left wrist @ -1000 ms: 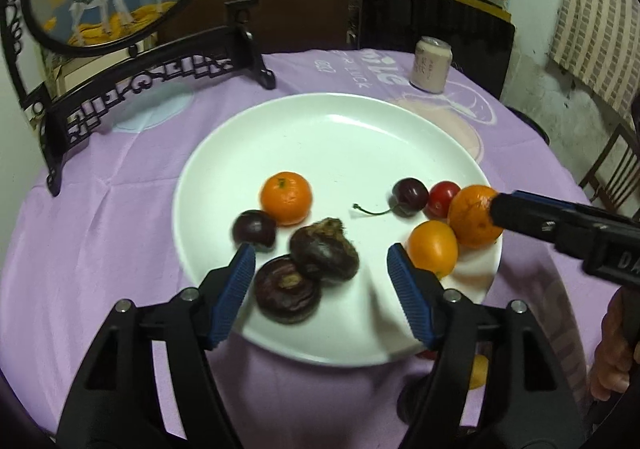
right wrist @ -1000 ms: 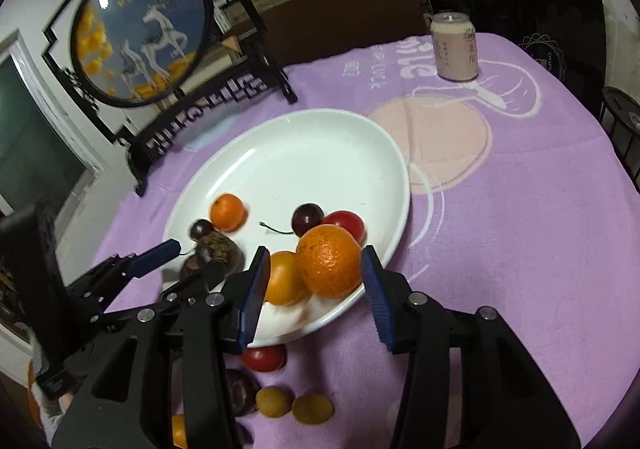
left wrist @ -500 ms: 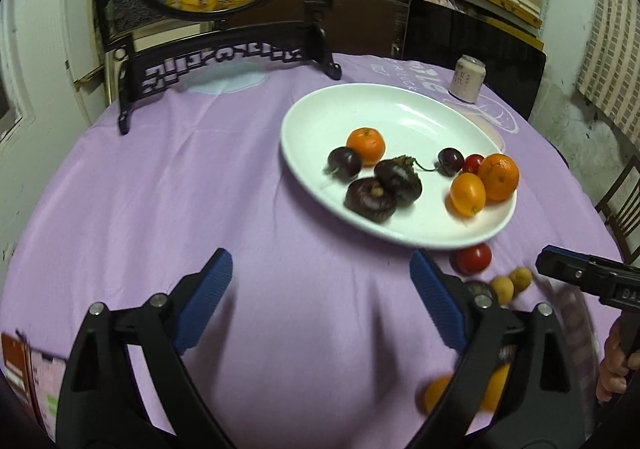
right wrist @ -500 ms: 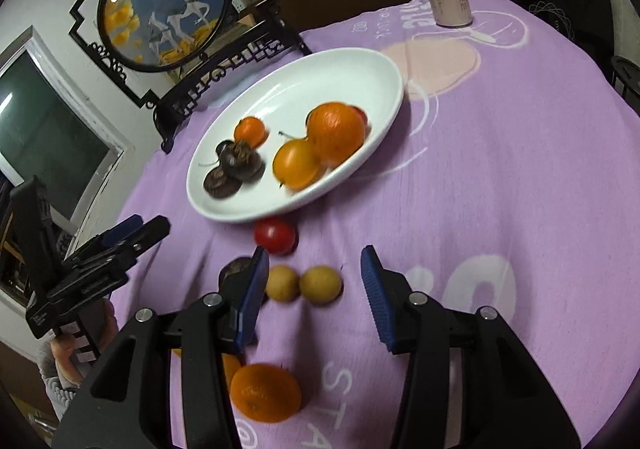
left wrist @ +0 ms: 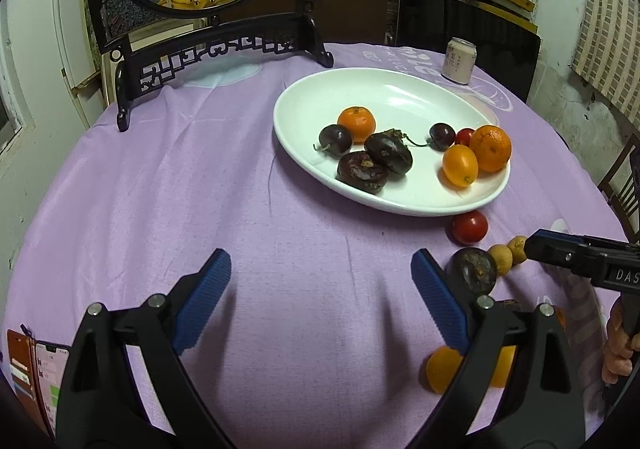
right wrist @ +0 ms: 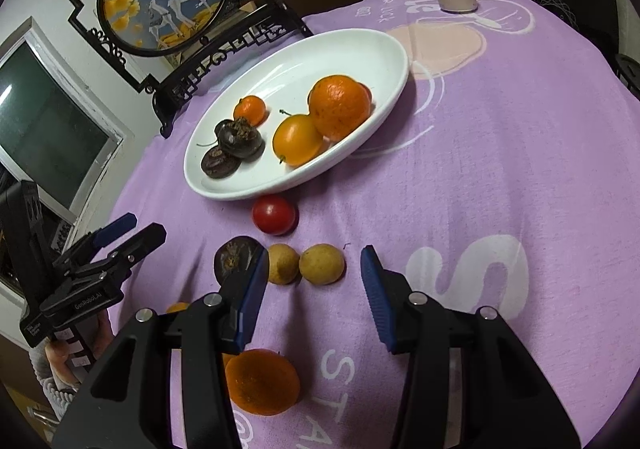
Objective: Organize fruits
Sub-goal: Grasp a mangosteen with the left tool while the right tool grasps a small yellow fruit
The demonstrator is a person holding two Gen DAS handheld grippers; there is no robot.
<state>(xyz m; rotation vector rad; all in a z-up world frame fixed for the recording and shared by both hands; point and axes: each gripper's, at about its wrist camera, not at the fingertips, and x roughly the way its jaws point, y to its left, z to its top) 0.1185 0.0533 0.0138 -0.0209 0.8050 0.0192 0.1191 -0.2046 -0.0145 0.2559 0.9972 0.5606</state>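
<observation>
On the tabletop (right wrist: 500, 169) your right gripper's (right wrist: 314, 291) spread fingers are framing the longan (right wrist: 322, 264), so you're wanting it centered before squeezing gently.

"GenRobot.AI" on left tongs (right wrist: 120, 233); "DAS" on right tongs (left wrist: 536, 249); "STA" on tablecloth (right wrist: 480, 153).

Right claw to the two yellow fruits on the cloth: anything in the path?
Nothing visible. The right claw is open, and the yellow fruits lie on the cloth just ahead; the dark fruit sits left, beside its left finger.
</observation>
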